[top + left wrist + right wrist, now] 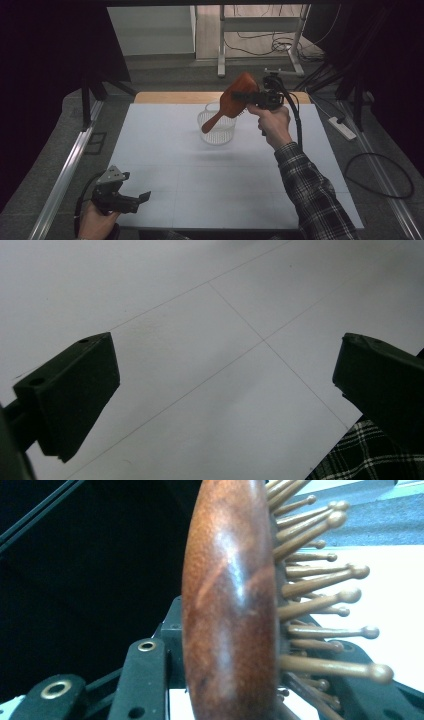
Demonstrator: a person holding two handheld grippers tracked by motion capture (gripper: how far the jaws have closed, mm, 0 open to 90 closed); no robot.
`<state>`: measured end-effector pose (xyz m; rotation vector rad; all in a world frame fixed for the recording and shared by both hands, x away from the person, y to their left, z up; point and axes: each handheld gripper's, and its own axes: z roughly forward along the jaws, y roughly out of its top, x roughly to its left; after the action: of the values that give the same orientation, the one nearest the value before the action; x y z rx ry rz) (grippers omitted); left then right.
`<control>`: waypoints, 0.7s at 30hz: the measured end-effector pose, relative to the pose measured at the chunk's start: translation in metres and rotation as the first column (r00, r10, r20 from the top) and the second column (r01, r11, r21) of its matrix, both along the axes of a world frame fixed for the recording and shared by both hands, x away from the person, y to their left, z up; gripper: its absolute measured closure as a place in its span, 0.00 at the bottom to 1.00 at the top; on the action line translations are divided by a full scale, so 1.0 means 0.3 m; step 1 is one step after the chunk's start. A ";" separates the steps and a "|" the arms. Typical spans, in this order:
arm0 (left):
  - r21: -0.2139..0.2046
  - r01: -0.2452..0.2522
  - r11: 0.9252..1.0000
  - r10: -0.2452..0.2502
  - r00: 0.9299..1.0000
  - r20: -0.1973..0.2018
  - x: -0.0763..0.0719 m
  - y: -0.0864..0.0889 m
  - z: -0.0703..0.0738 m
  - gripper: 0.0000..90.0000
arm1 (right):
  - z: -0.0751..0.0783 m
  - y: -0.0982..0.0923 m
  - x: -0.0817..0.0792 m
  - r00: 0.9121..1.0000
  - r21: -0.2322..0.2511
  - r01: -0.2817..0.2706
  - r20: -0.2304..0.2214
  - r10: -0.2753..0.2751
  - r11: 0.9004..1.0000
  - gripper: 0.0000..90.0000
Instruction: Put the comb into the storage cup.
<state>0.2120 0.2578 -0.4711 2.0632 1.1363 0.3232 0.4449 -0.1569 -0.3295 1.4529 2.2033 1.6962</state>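
I had the right gripper [248,96] clamped across the head of a reddish-brown wooden paddle hairbrush [234,99], held in the air. In the right gripper view its jaws pressed both sides of the brush: one against the smooth polished back [227,610], the other in among the ball-tipped wooden pins [320,600]. From the gripper the brush handle sloped down and away to the left, its end hanging over the mouth of a small clear plastic basket with a ribbed wall [216,134]. I could not tell whether the handle touched the rim or hung just above it.

I judged this to be the carrying step, with the brush either being lowered into the basket or drawn up out of it; the frames did not settle which. Either way, the next move would call for keeping the grip firm and guiding the handle clear of the thin rim, since a nudge might tip so light a basket.

My left gripper [131,199] rested low at the near left corner of the white table [165,165], well apart from the right one, its jaws standing wide with nothing between them.

Around the basket the table lay bare on every side. A wooden strip [170,97] marked the far edge just beyond the right gripper.
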 end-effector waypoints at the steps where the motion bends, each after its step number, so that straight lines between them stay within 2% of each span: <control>1: 0.000 0.002 1.000 -0.002 1.000 -0.002 0.000 0.000 0.000 0.00 | 0.001 0.002 0.005 1.000 -0.002 0.005 0.000 -0.005 1.000 0.62; 4: 0.004 0.005 1.000 -0.005 1.000 -0.011 0.004 -0.002 -0.001 0.00 | 0.000 0.009 0.017 1.000 -0.020 0.015 0.006 -0.014 1.000 0.62; 21: 0.005 0.024 1.000 -0.024 1.000 -0.016 0.005 -0.004 -0.002 0.00 | -0.011 0.011 0.086 0.997 -0.050 0.077 0.007 -0.077 0.996 0.62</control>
<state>0.2135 0.2566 -0.4717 2.0858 1.1205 0.2980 0.4706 -0.1536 -0.3328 1.4994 2.1411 1.6077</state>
